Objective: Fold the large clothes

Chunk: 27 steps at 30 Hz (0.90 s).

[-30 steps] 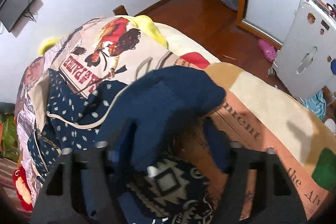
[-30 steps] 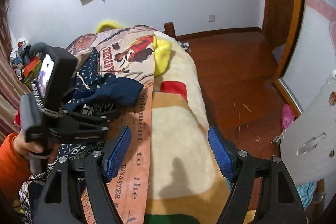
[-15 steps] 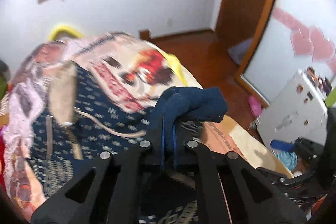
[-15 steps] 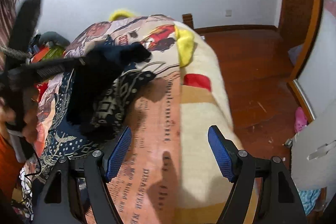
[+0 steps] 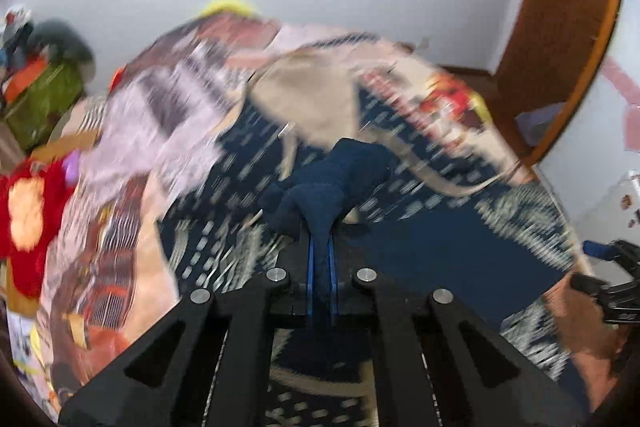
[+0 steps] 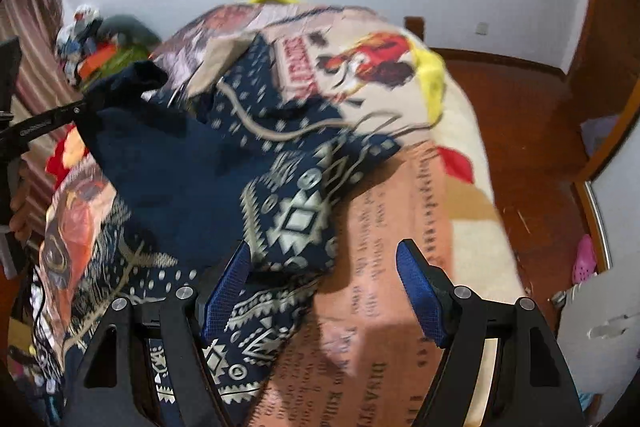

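A large navy garment with cream geometric and dotted patterns lies across the bed. My left gripper is shut on a bunched navy fold of it and holds it lifted over the garment; that gripper also shows in the right wrist view at the left, with cloth draped from it. My right gripper is open and empty, just above the garment's patterned hem and the blanket. The left wrist view is motion-blurred.
The bed carries a printed blanket with text and a rooster picture. A red plush toy and clutter lie at the bed's left. A wooden floor, a white appliance and a door frame are to the right.
My left gripper, open around the navy fold a second ago, shut on it, lifted it and swung left over the garment. My right gripper moved left toward the hem and stayed open.
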Available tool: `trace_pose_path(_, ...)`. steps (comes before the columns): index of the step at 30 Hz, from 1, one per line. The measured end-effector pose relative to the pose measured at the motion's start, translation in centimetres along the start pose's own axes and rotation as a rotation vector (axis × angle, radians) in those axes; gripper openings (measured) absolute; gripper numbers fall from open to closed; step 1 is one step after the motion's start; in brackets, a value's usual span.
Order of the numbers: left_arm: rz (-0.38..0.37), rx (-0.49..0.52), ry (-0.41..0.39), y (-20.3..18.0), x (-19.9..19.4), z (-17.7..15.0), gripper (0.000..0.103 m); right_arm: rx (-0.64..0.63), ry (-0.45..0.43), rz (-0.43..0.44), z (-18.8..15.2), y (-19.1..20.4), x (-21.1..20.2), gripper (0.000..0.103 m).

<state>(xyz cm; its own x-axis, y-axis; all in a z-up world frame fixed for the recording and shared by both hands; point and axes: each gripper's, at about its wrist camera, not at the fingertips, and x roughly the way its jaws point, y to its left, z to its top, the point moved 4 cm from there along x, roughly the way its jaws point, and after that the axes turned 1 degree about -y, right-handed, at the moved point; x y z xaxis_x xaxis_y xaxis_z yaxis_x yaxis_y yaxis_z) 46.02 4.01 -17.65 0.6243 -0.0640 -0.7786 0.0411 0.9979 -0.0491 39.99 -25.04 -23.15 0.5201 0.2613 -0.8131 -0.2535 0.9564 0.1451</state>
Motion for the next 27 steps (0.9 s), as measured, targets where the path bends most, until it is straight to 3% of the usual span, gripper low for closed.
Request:
trace_pose_path(5,-0.023,-0.087,0.098,3.8,3.5,-4.7,0.006,-0.088,0.095,-0.071,-2.0,1.6,2.7,0.074)
trace_pose_path(8,-0.038,-0.096,0.115,4.3,4.3,-6.3,0.006,-0.086,0.128,-0.103,-1.7,1.8,4.1,0.074)
trace_pose_path(18,-0.015,-0.114,0.110,6.5,4.1,-9.0,0.006,-0.037,0.048,-0.226,1.3,0.8,5.2,0.077)
trace_pose_path(20,0.006,-0.109,0.135,7.0,4.4,-9.7,0.007,-0.037,0.044,-0.234,1.3,0.4,5.2,0.082)
trace_pose_path(22,0.023,-0.105,0.164,7.3,4.7,-10.5,0.009,-0.040,0.057,-0.236,1.1,0.1,5.4,0.083)
trace_pose_path(24,0.042,-0.105,0.180,7.7,4.7,-11.2,0.018,-0.033,0.076,-0.216,0.8,-0.1,5.3,0.083)
trace_pose_path(27,0.091,-0.096,0.192,8.6,4.6,-11.9,0.019,-0.030,0.075,-0.202,0.4,-0.3,4.5,0.083)
